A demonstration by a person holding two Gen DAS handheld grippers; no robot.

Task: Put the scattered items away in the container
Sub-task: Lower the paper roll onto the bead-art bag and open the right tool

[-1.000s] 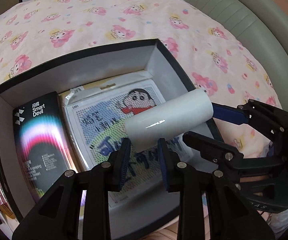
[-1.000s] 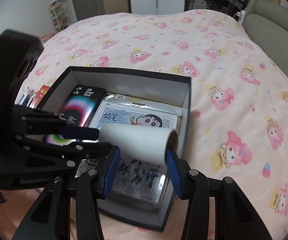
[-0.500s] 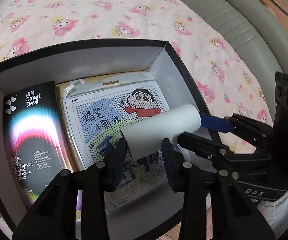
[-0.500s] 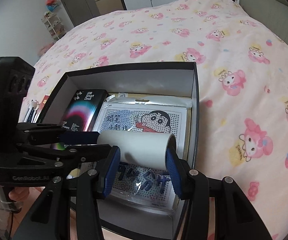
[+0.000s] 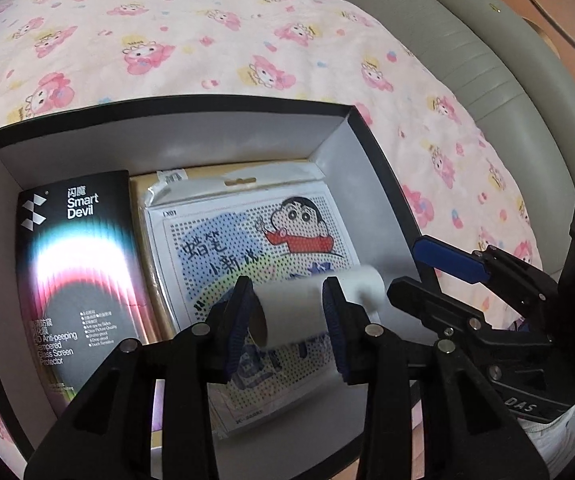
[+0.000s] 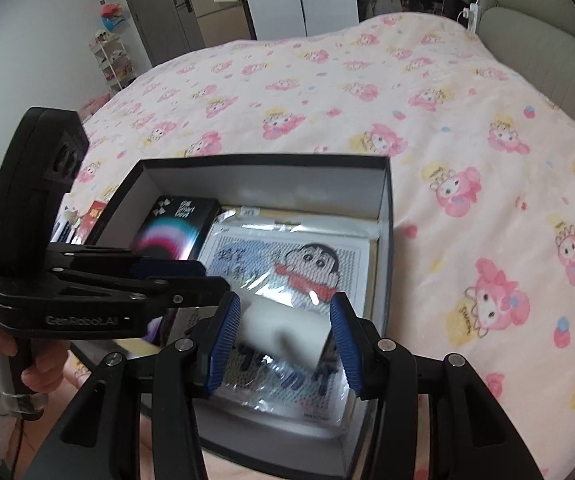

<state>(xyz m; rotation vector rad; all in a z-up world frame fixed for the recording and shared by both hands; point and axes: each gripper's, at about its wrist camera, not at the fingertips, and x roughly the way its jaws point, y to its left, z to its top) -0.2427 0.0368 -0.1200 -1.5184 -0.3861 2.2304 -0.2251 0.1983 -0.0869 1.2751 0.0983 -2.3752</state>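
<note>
With both grippers' fingers apart, the blurred white roll [image 5: 319, 304] over the box [image 5: 371, 148] may bounce onto the bead kit [image 5: 247, 240] and roll askew.

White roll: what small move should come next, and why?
Probably spread the right tool slightly wider and lift away: the white roll sits blurred between its pads, low inside the black box, over the bead-art pack.

Both grippers are hanging side by side, fingers spread. The left gripper [image 5: 287, 320] and the right gripper [image 6: 283, 340] are pointing forward and down, nearly crossing.
</note>
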